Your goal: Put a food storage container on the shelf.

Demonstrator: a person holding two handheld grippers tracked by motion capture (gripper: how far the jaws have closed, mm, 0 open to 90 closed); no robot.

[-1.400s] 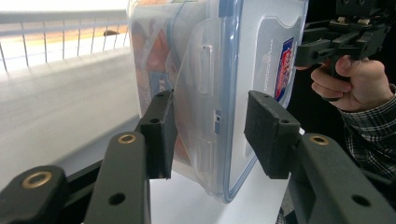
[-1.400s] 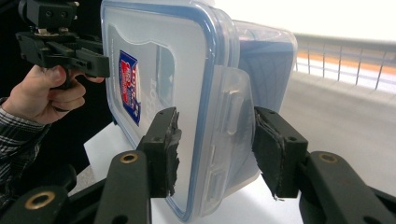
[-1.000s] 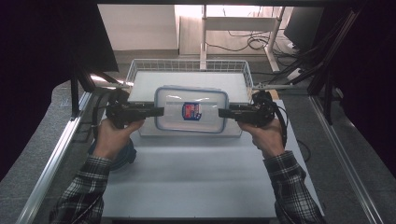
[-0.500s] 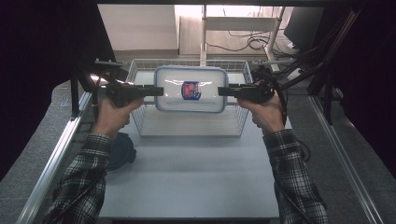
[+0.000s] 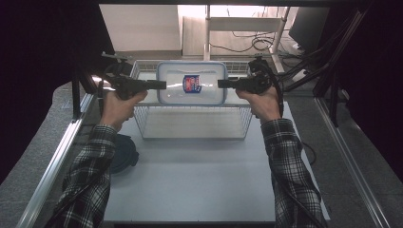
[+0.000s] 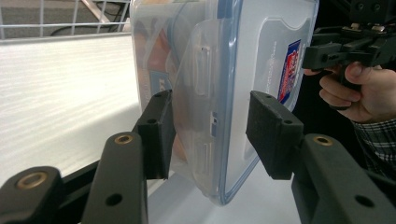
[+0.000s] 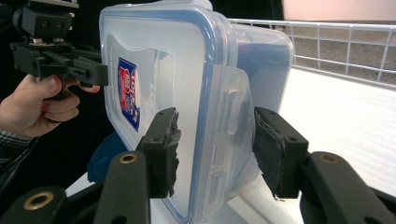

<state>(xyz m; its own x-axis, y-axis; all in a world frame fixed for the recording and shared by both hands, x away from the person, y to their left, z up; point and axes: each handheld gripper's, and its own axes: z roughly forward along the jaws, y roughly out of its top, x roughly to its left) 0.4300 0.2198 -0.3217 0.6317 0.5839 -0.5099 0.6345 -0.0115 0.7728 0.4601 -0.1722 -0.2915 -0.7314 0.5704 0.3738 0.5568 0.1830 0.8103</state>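
Clear plastic box (image 5: 192,82) with a blue-rimmed snap lid and a red-and-blue sticker (image 5: 191,83) on top, held up in the air over the wire basket (image 5: 142,127), roughly above its far half. It sits level in the high view, lid up. Something orange-ish shows through the wall in the left gripper view (can't tell what it is).

Left gripper (image 5: 161,85) has the box's left short end, right gripper (image 5: 222,83) the right short end, the two pointing at each other across it. In the left gripper view (image 6: 210,135) the jaws straddle the side latch flap: one pad lies against the box body below the lid, the other pad sits at the lid side, with a thin gap that may just be the angle. Right gripper view (image 7: 215,147) shows the same: one pad on the lid face, one toward the body side past the latch flap. Both jaws stand partway in, pinching the box ends; the box hangs between them with nothing under it.

A hand (image 5: 118,105) in a plaid sleeve (image 5: 90,171) holds the left gripper, the other hand (image 5: 262,102) the right. The basket stands on the white table (image 5: 195,180), toward its far edge. A dark blue round thing (image 5: 124,152) lies at the table's left edge, just beside the left sleeve. Cables (image 5: 247,45) lie on the floor behind the basket.
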